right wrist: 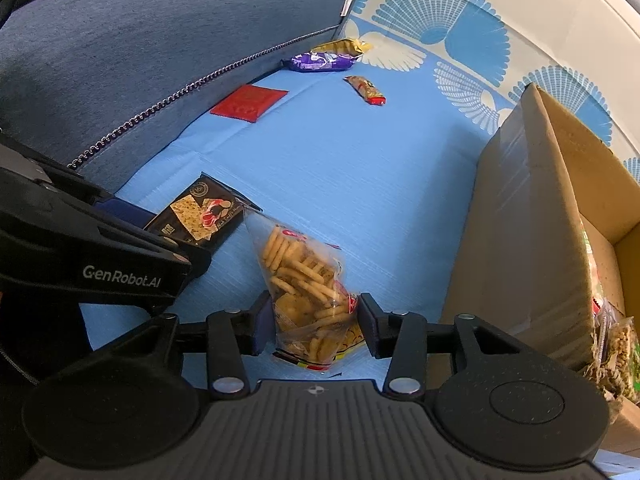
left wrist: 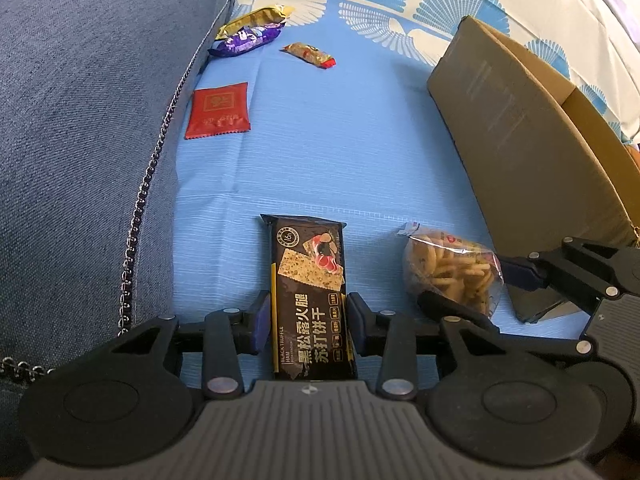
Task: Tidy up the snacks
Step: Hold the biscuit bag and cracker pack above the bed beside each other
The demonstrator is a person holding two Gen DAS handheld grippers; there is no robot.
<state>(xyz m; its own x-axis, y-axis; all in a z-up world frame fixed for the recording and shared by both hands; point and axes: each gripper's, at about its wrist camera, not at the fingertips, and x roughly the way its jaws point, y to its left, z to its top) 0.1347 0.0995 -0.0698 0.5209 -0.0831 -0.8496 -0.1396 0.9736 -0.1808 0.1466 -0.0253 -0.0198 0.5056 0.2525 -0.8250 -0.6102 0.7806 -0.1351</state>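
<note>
Cushion (left wrist: 88,92): dark blue, along the left edge of the blue sheet (left wrist: 320,152).
Red packet (left wrist: 218,111): flat on the sheet, just beside the cushion.
Far wrappers: a gold one (left wrist: 256,18) and a purple one (left wrist: 246,40) touching at the cushion's far end; a small candy bar (left wrist: 310,54) near them.
Left tool (left wrist: 307,326): pads closed against both sides of the dark cracker pack (left wrist: 310,300), which lies on the sheet's near edge.
Right tool (right wrist: 316,322): clamped on the clear bag of crackers (right wrist: 310,292), just right of the pack.
Cardboard box (right wrist: 532,216): open, at the sheet's right edge, snacks inside.
</note>
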